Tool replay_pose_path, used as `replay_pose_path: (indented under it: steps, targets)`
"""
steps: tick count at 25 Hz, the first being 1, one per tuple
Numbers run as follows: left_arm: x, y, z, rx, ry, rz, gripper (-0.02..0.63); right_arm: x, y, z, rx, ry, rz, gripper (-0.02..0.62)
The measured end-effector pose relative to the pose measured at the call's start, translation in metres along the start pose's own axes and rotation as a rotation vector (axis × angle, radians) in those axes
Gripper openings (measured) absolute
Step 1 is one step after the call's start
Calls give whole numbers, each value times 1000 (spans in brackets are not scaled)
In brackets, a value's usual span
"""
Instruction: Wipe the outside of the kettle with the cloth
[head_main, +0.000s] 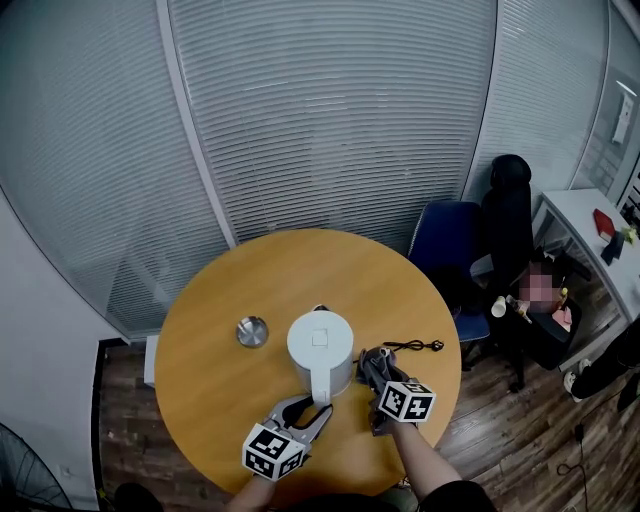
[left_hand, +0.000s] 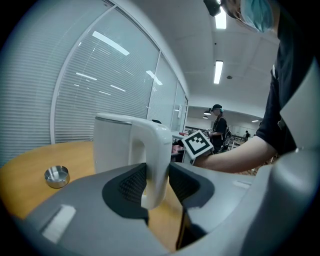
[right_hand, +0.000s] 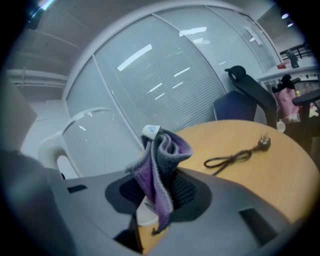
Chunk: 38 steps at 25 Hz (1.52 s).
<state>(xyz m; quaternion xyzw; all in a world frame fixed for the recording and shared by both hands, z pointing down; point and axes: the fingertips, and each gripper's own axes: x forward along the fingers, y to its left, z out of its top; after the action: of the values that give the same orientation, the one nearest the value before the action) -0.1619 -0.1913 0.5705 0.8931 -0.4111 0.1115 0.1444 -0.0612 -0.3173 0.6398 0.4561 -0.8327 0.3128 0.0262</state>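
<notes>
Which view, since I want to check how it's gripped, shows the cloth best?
The right gripper view: the purple-grey cloth stands bunched at centre, pinched in the right claw. The head view shows it only as a small dark bundle beside the white kettle. The left gripper view shows no cloth.

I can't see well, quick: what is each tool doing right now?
Left tool: closed on the white plastic kettle's curved handle.
Right tool: closed on the crumpled purple-and-grey fabric cloth.
</notes>
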Motion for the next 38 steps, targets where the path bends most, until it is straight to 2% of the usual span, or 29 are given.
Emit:
replay_pose_path:
  steps: [6,10,15,19,23,26,34,38]
  targets:
    - [0,0,1,-23,4,37,149,-18,46,110,-154,-167,183,112]
    - [0,1,1,-41,1,75,149,-24,87,155,-242,-205,352,112]
    - [1,1,0,-65,-3,126,149,-13,114,158,-322,-125,510,112]
    - [-1,1,0,-83,-1,162,149,5,103,142,-257,-46,565,110]
    - [-1,2,-1,-96,-3,214,149,24,80,117,-148,34,570,110]
    - [-1,3,-1,-113,-13,245,149,41,57,85,-102,112,533,110]
    - [-2,2,-2,-143,-30,306,150,73,4,-3,-78,308,373,110]
    - [-2,1,-1,-156,-39,323,150,76,-8,-19,-72,325,321,110]
